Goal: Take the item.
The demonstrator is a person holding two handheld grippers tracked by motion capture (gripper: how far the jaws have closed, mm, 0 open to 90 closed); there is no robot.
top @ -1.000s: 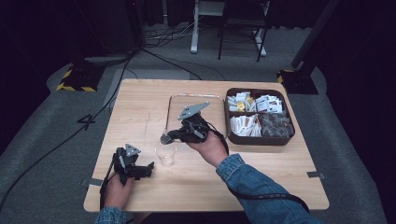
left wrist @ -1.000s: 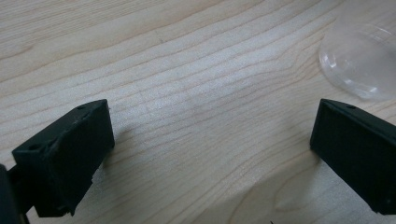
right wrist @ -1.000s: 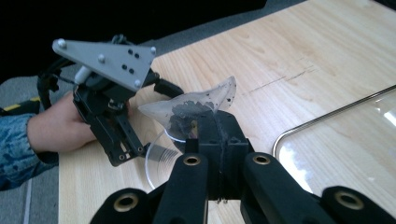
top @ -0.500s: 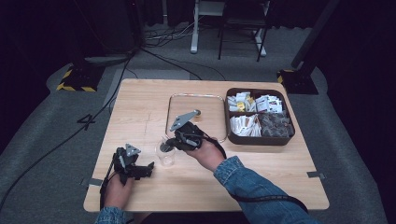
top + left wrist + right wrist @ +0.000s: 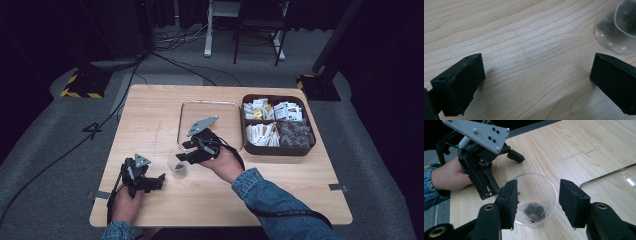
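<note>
Right gripper view has the cup [image 5: 535, 199] (tea bag [image 5: 534, 211] inside) on the table [image 5: 574, 142], right gripper [image 5: 537, 202] now drawn back from it, jaws wide; left gripper [image 5: 142, 176] rests beside it, also wide.

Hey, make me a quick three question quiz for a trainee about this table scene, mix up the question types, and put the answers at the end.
1. True or false: the clear plastic cup is empty.
2. Multiple choice: where does the brown divided box sit? A) at the table's left edge B) right of the glass tray C) on the floor
3. Short answer: are the right gripper jaws closed on the cup?

Key
1. False: a small dark sachet lies at its bottom.
2. B.
3. No: the jaws stand open, one at each side of the cup, over its rim. The left gripper is open too, above bare wood.
</note>
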